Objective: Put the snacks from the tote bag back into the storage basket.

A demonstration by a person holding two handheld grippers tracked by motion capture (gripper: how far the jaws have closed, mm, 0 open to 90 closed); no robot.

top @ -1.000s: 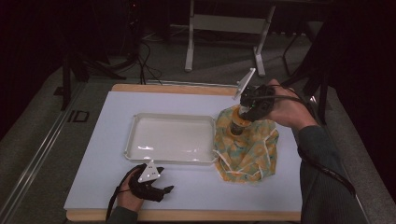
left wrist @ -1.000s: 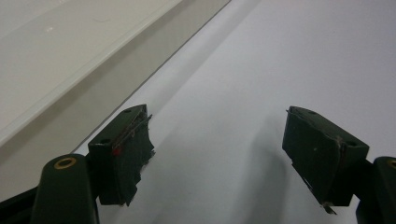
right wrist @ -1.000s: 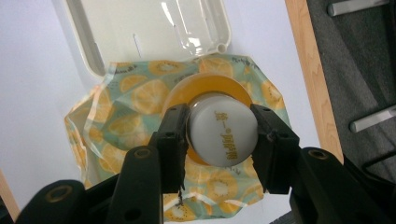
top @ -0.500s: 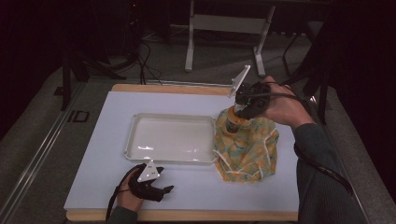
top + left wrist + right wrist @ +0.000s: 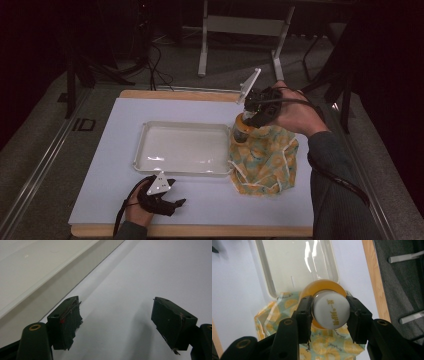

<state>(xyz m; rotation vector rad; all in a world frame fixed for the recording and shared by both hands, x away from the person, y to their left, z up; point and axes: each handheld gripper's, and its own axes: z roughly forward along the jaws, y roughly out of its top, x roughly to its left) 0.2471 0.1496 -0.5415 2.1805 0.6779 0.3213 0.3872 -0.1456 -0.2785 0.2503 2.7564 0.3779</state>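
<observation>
A bottle of orange liquid [image 5: 241, 132] with a white cap [image 5: 331, 313] stands upright at the mouth of a yellow-and-teal patterned bag [image 5: 265, 160], close to the right end of the white tray [image 5: 145, 150]. My right gripper [image 5: 248, 120] comes down from above and is shut on the cap, one pad on each side in the right gripper view [image 5: 330, 311]. The bag [image 5: 274, 312] lies slumped around the bottle's base. My left gripper [image 5: 172, 204] rests on the table in front of the tray, open with nothing between its pads [image 5: 116, 312].
The tray [image 5: 265, 280] has nothing in it, and its rim [image 5: 30, 272] runs just left of the left gripper. A white mat [image 5: 210, 200] covers the wooden table. The table's right edge [image 5: 372, 277] is near the bottle. Beyond it are stand legs [image 5: 202, 45] and cables on the floor.
My right gripper has shifted slightly left toward the tray with the bottle in it. The left gripper has stayed where it was.
</observation>
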